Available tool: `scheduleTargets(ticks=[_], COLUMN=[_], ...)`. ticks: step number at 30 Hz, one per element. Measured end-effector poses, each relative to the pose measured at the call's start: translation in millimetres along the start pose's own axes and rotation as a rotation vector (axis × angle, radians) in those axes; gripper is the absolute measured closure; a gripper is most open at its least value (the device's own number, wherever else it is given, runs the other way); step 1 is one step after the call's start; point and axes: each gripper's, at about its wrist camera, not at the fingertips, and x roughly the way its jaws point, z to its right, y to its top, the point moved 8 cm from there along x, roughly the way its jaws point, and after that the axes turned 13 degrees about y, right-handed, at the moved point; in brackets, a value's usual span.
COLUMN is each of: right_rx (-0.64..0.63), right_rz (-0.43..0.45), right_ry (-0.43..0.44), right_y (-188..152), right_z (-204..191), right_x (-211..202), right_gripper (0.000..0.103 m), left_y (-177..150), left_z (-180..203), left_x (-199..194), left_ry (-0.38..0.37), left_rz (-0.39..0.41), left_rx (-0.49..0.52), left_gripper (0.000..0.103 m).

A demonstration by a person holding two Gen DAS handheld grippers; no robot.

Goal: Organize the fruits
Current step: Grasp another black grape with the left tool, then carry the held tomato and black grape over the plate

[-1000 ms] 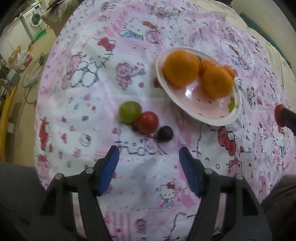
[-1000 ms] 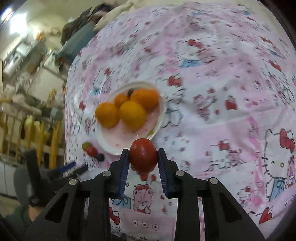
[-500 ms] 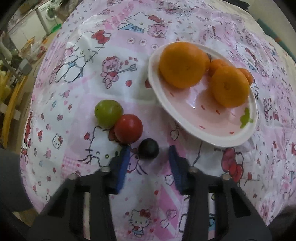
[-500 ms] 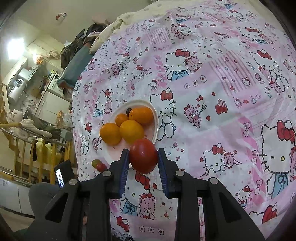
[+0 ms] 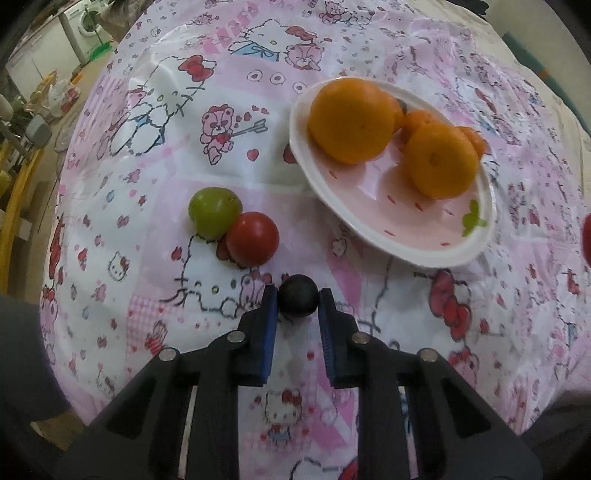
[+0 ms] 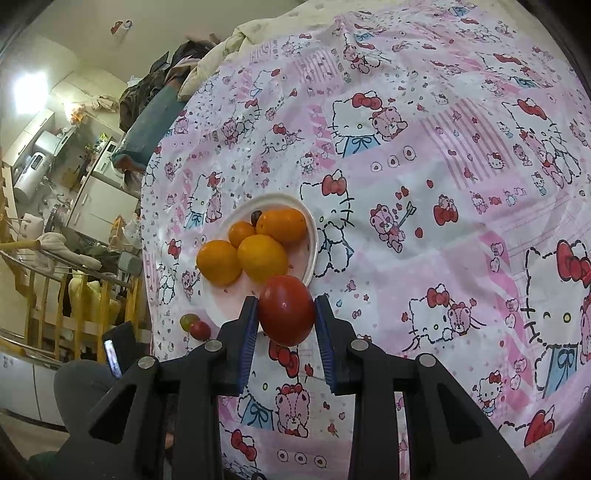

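Observation:
In the left wrist view a small dark round fruit (image 5: 297, 301) sits between the blue pads of my left gripper (image 5: 297, 298). Its jaws are closing and both pads touch the fruit, low over the cloth. Just up-left lie a green fruit (image 5: 213, 216) and a small red tomato (image 5: 253, 238), touching each other. The pink-and-white plate (image 5: 406, 254) holds several oranges (image 5: 351, 120). My right gripper (image 6: 284, 312) is shut on a larger red tomato (image 6: 286, 310), held in the air over the near rim of the plate (image 6: 314, 236).
A pink cartoon-print cloth (image 5: 184, 110) covers the table. Beyond its left edge there are a washing machine (image 5: 86, 22), yellow railings (image 6: 51, 295) and household clutter. A heap of bedding and clothes (image 6: 207, 55) lies at the far end. A dark sleeve (image 6: 81, 384) shows at the lower left.
My left gripper came down to the dark fruit and closed from wide open onto it. My right gripper kept its grip on the tomato and tilted, so the plate now appears farther off.

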Motion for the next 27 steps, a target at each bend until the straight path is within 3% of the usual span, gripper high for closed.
scheduleTargets(ticks=[8,19,27], right_rx=[-0.005,-0.035,-0.034], right_rz=[-0.003,0.022,0.034], right_ry=[-0.016,-0.033,-0.04], right_y=[-2,1,6], right_z=[-1,-5,-3], right_x=[3,1,1], right_gripper=[0.071,0.071,0.071], left_y=[9,69,98], left_z=[-10,-11,-3], left_x=[-41,-86,-95], left_ry=[-0.045,-0.049,-0.037], left_rz=[0.061,0.214,0.262], left_rx=[0.035,0.092,0.155], left_gripper=[0.085,0.085,0.085])
